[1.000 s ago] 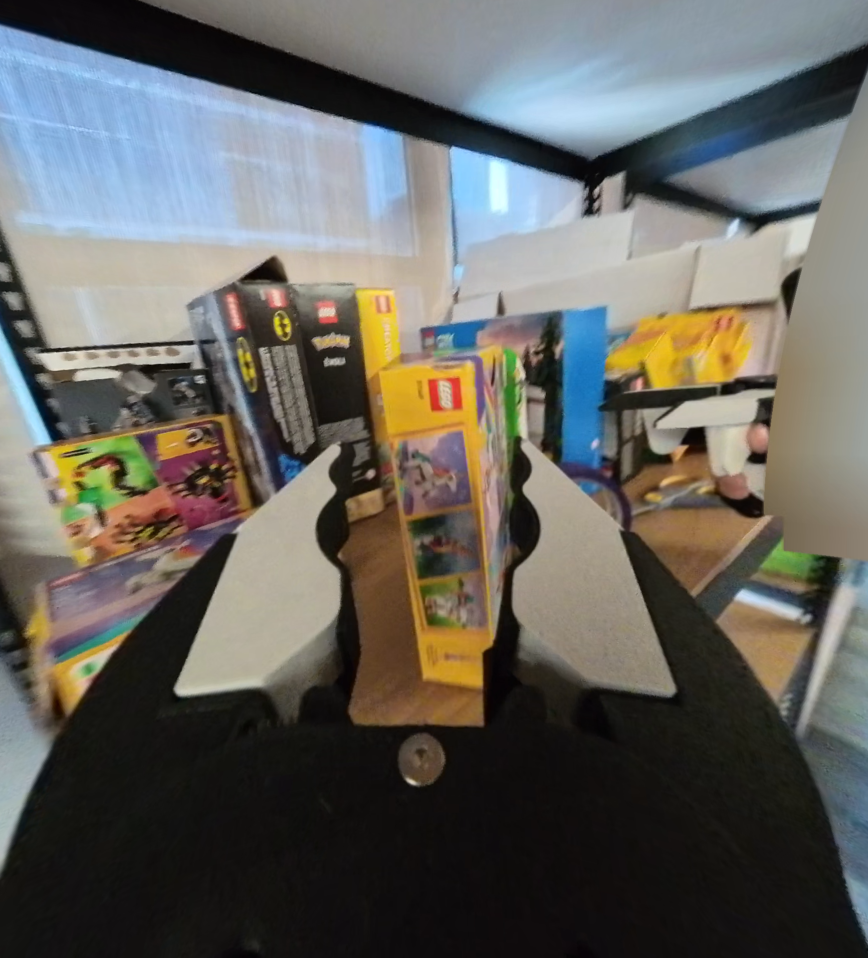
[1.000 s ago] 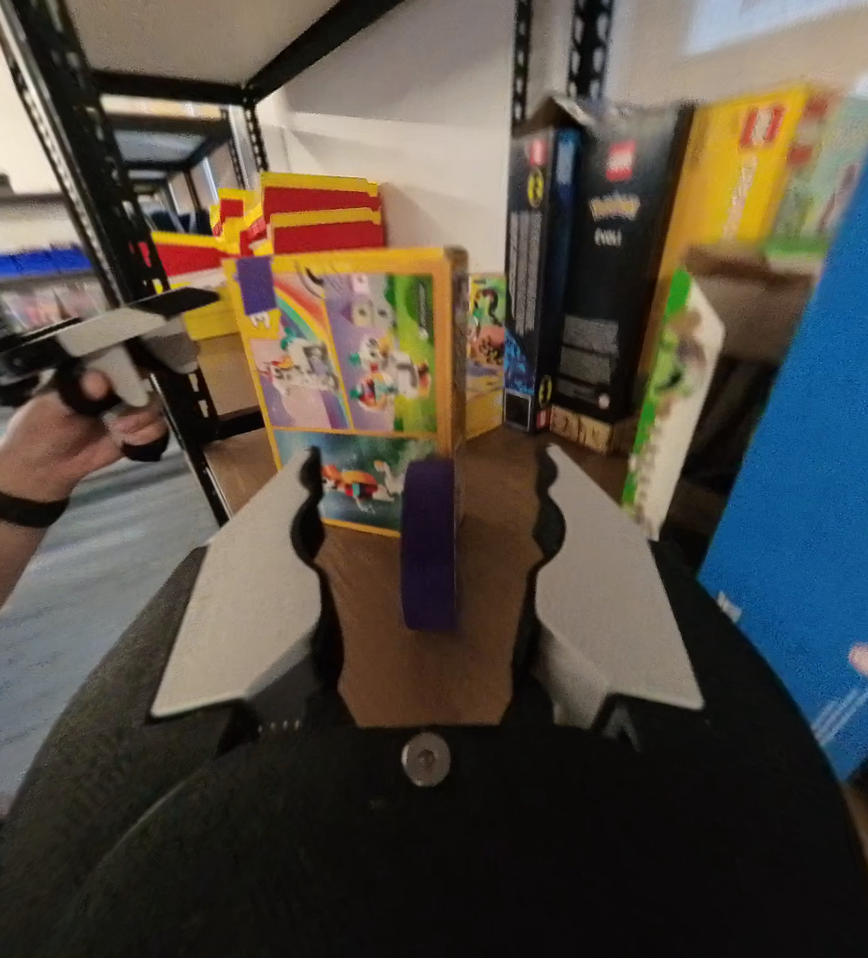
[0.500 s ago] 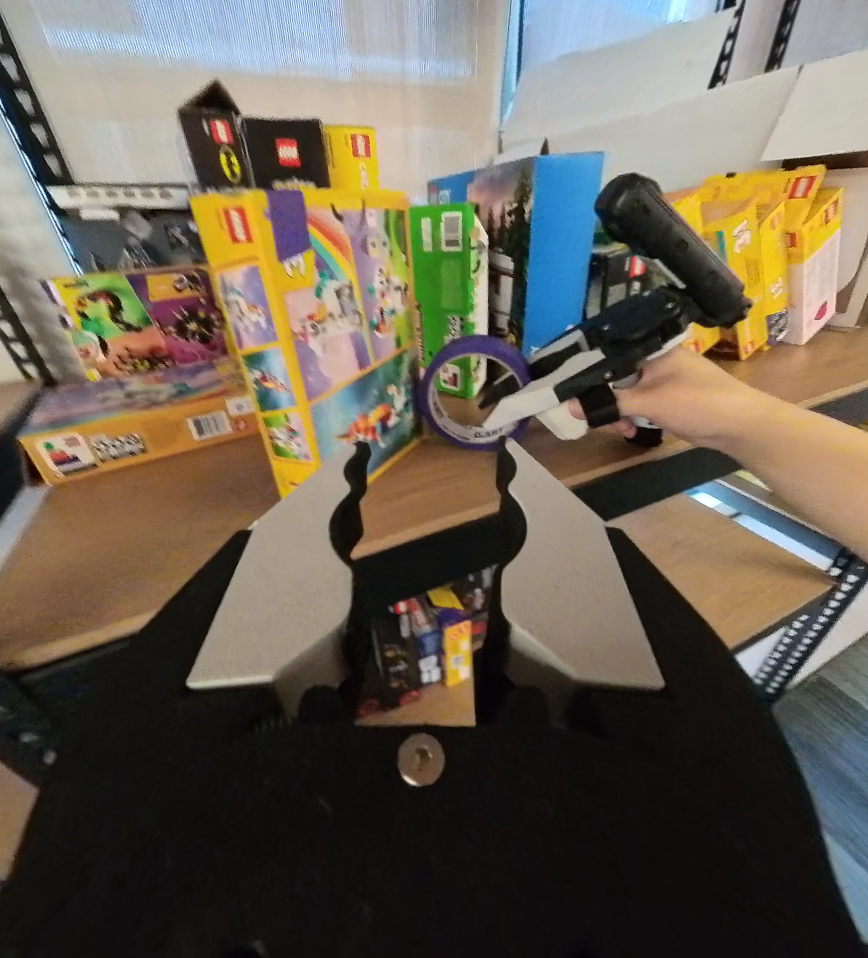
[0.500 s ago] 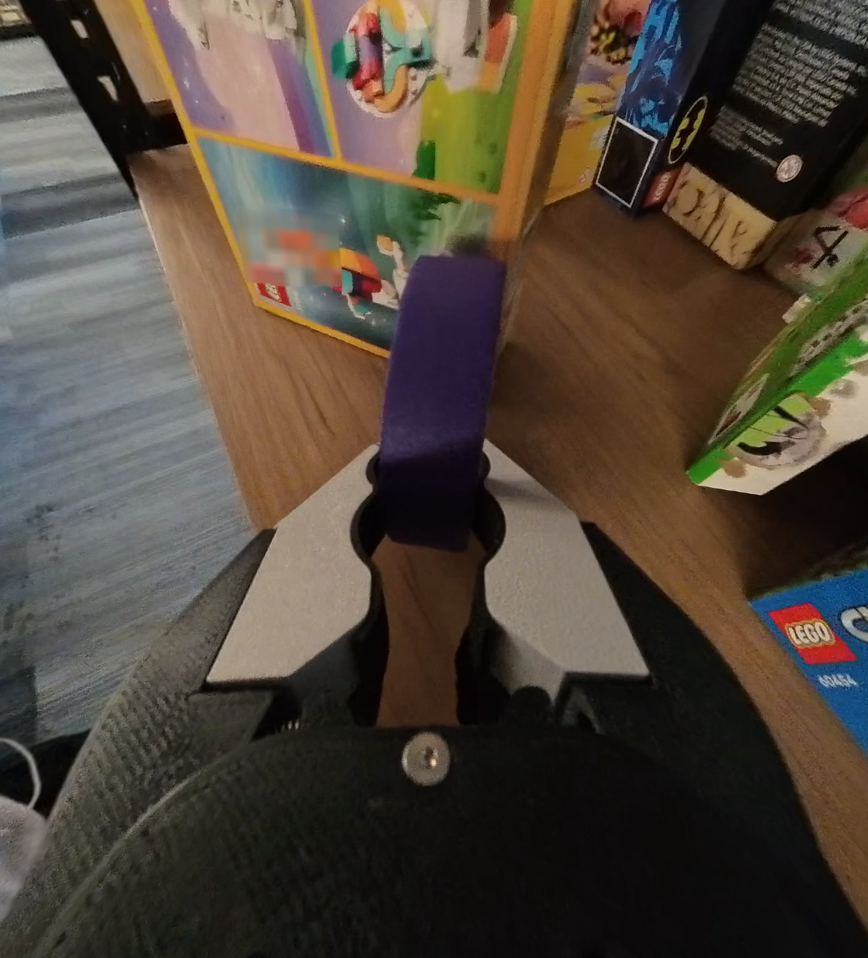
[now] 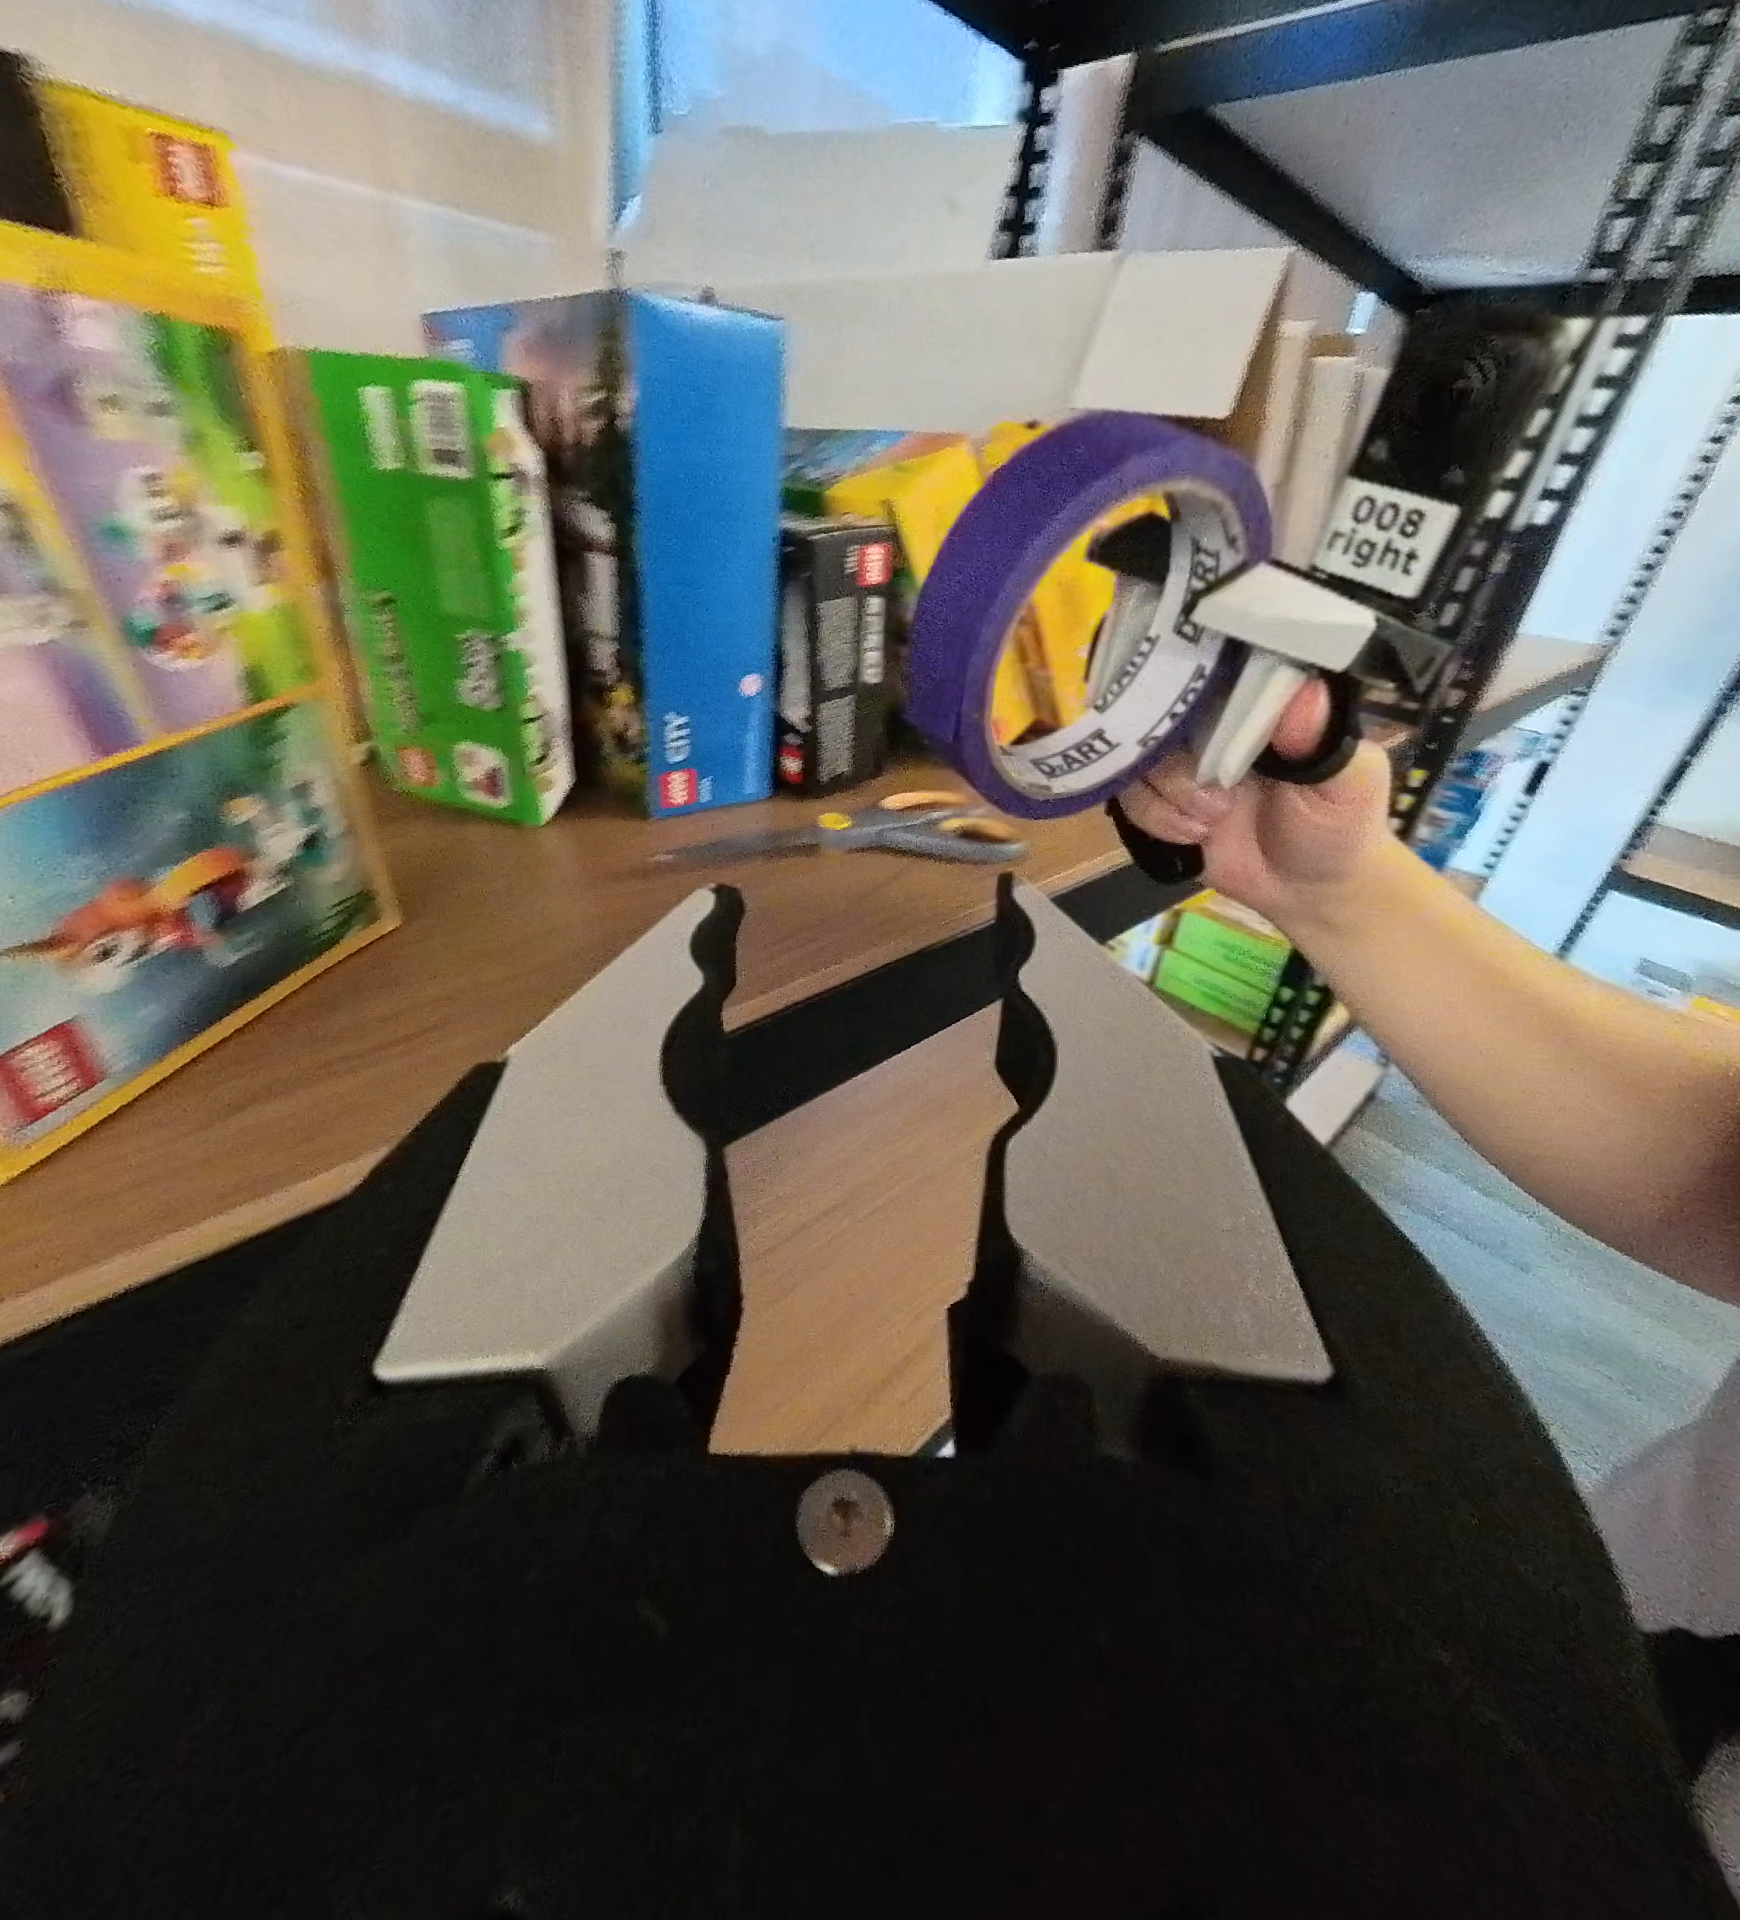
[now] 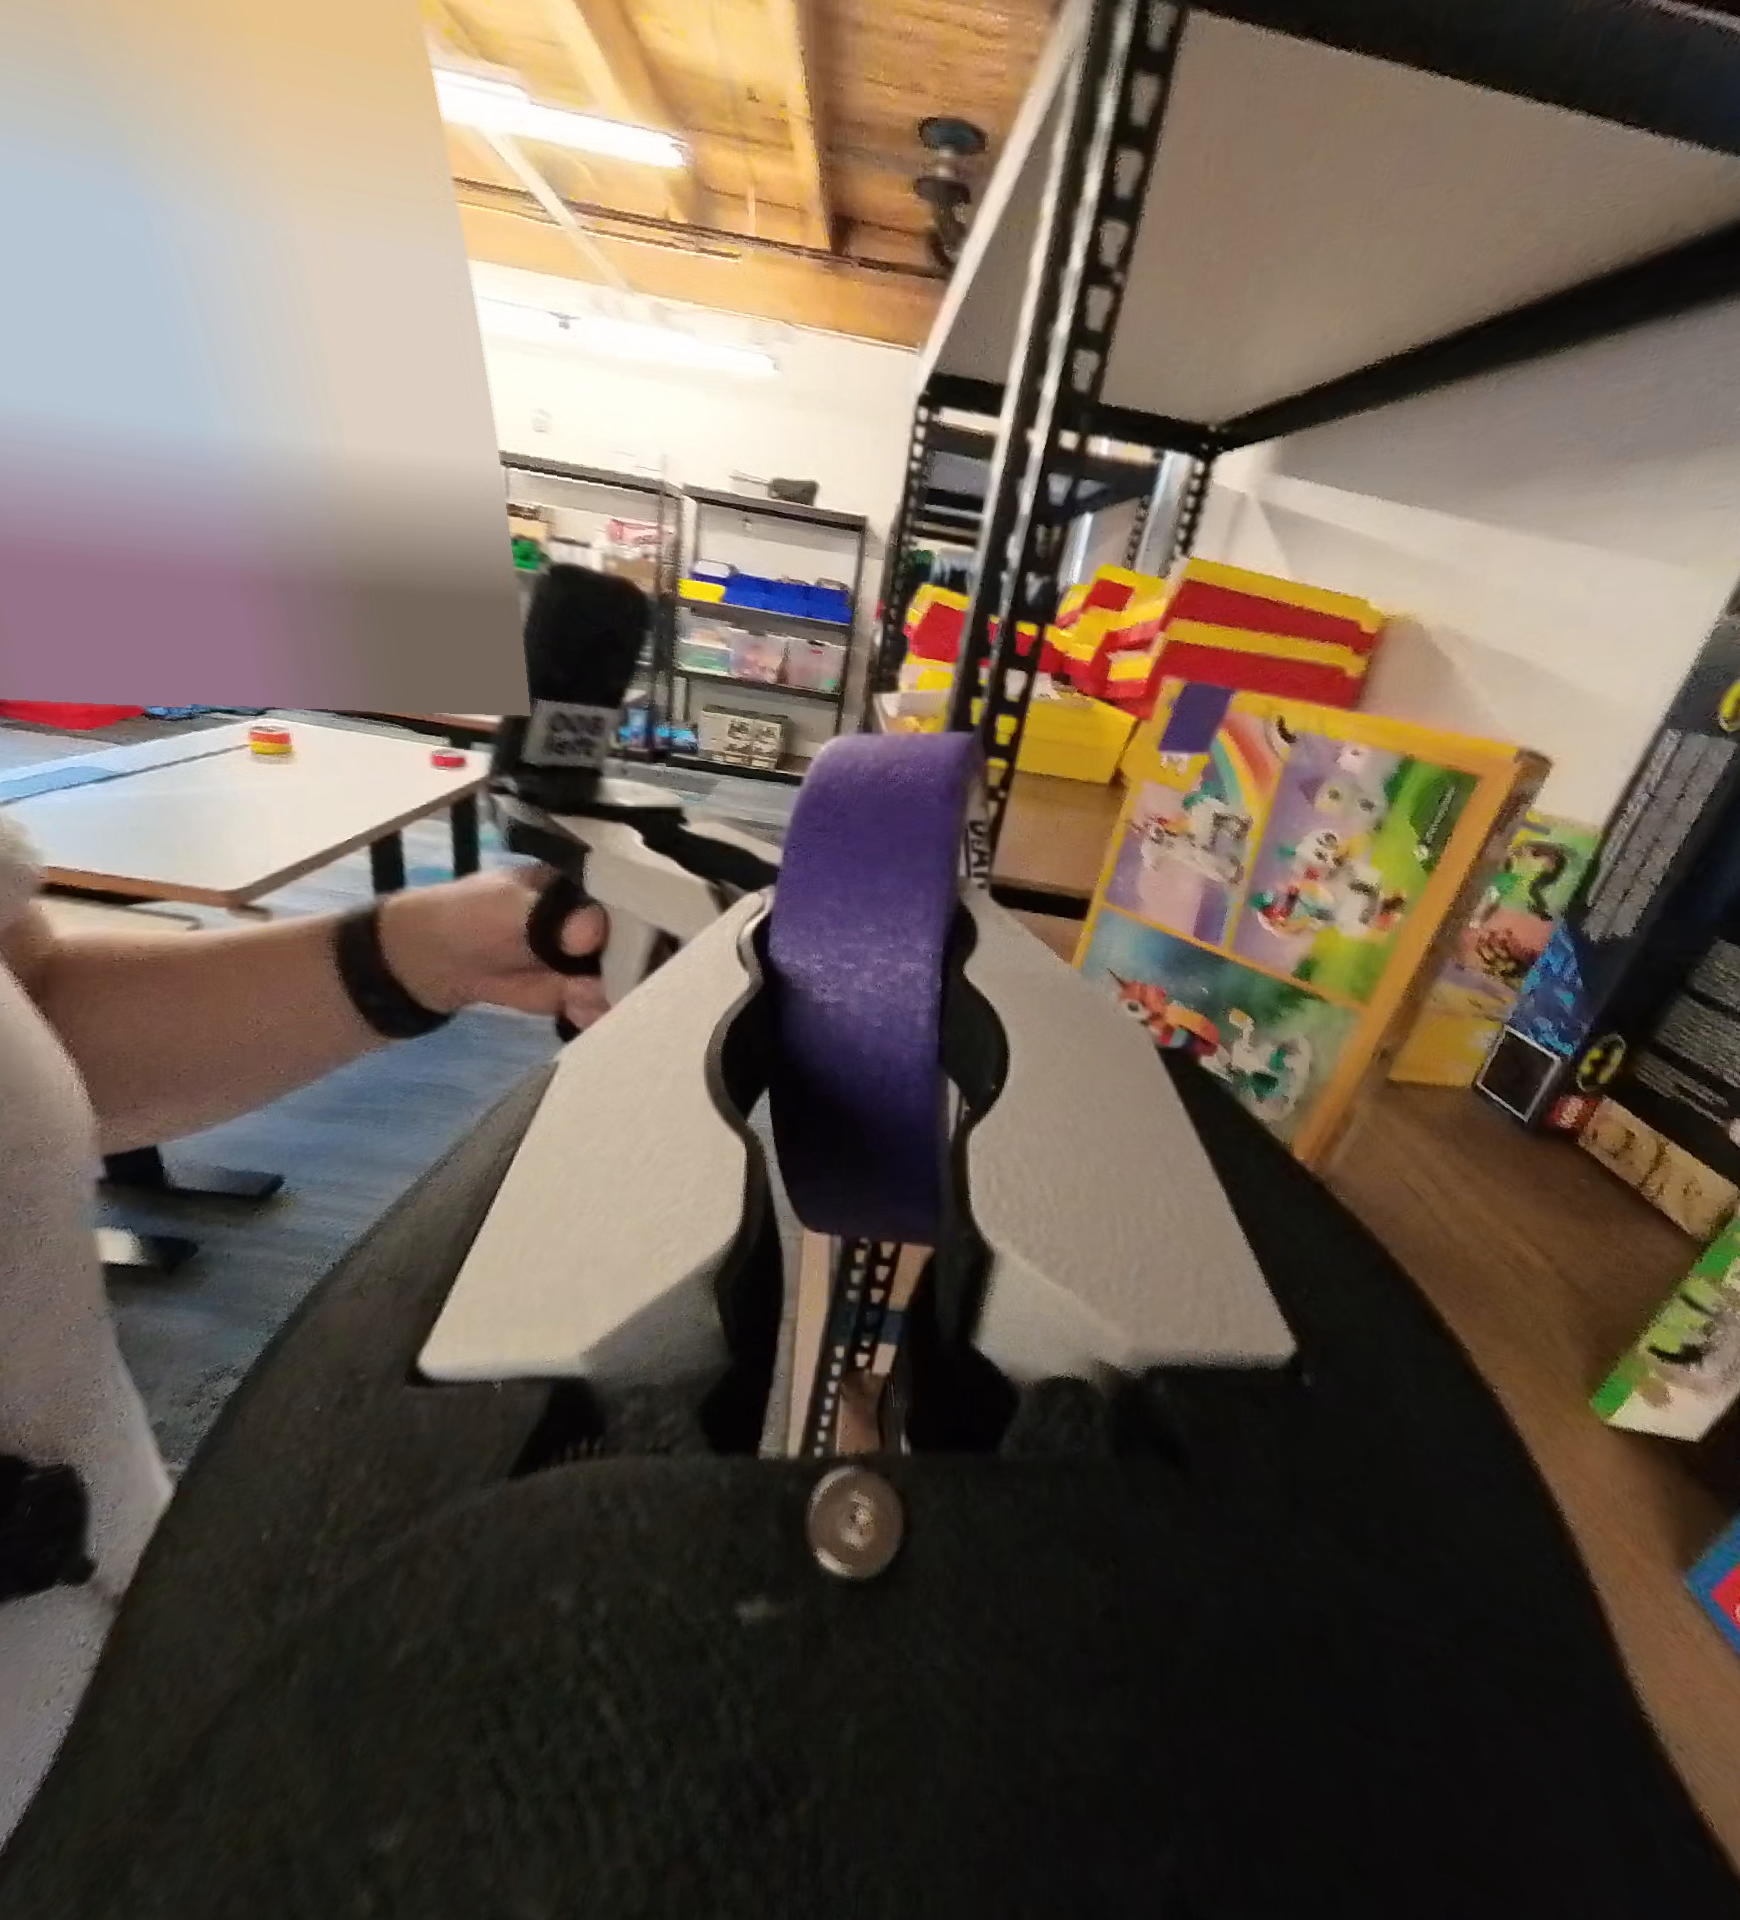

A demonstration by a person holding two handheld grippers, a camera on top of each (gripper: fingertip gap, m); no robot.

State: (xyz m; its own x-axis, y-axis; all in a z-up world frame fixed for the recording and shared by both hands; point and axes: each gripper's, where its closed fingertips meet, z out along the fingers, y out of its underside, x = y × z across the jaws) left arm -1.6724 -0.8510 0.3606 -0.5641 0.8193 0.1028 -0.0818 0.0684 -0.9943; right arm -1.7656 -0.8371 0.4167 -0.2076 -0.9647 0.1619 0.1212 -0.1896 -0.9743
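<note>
right gripper (image 6: 861, 925) clenched on a roll of purple tape (image 6: 871, 977), matte crepe band round a white printed core, ring shape, held in the air above the wooden shelf (image 5: 492, 997). left gripper (image 5: 861, 909) released, grey fingers (image 5: 575, 1174) spread over the shelf edge, nothing between. behind the tape: scissors (image 5: 907, 831) flat on the shelf, glossy cardboard toy boxes (image 5: 700, 540) upright.

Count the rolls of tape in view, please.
3: a purple roll gripped in the right tongs, two small ones on the white table behind. Others may be hidden.
</note>
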